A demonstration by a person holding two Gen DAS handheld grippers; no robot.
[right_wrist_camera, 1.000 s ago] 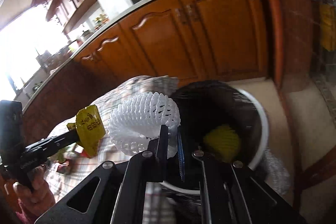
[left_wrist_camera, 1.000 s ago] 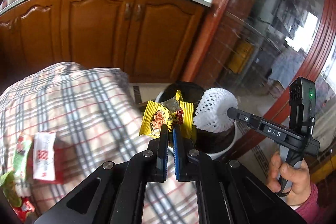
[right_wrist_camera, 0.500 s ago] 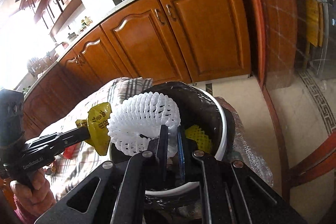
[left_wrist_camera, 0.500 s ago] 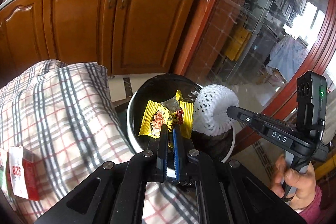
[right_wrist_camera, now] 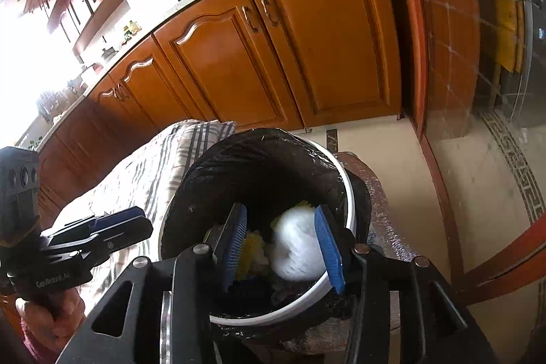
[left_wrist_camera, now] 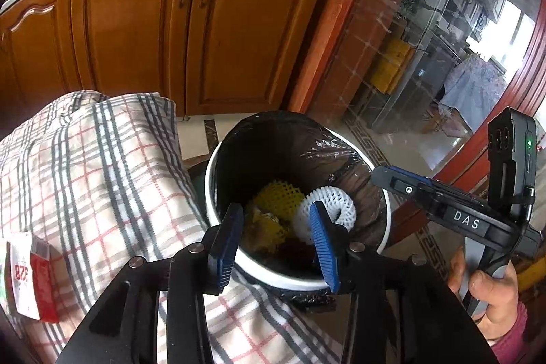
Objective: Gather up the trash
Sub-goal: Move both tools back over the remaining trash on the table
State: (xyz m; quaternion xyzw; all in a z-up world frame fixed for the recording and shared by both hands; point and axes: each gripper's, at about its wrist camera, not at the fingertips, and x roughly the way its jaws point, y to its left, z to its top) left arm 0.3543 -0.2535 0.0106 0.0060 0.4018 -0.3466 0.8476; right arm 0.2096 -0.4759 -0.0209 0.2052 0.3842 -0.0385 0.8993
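Note:
A white trash bin (left_wrist_camera: 385, 220) (right_wrist_camera: 344, 190) lined with a black bag stands beside the checked tablecloth. My left gripper (left_wrist_camera: 278, 237) hovers over its near rim, jaws opening, nothing between the blue pads. The yellow snack wrapper (left_wrist_camera: 264, 226) lies inside the bin next to a yellow foam net (left_wrist_camera: 278, 193). My right gripper (right_wrist_camera: 281, 244) is also over the bin, jaws opening. The white foam net (left_wrist_camera: 332, 208) (right_wrist_camera: 297, 248) has left the pads and shows blurred inside the bin. In the left wrist view the right gripper (left_wrist_camera: 389, 179) reaches in from the right.
A red and white packet (left_wrist_camera: 30, 282) lies on the checked tablecloth (left_wrist_camera: 102, 193) at the left. Wooden kitchen cabinets (left_wrist_camera: 136, 29) stand behind the bin, with pans on the counter. A glass door with a red frame (left_wrist_camera: 477, 57) is at the right. A hand (left_wrist_camera: 491, 295) holds the right gripper's handle.
Both grippers have opened. The yellow snack wrapper dropped from the left one and the white foam net from the right one, both into the bin. Both views have moved closer over the bin.

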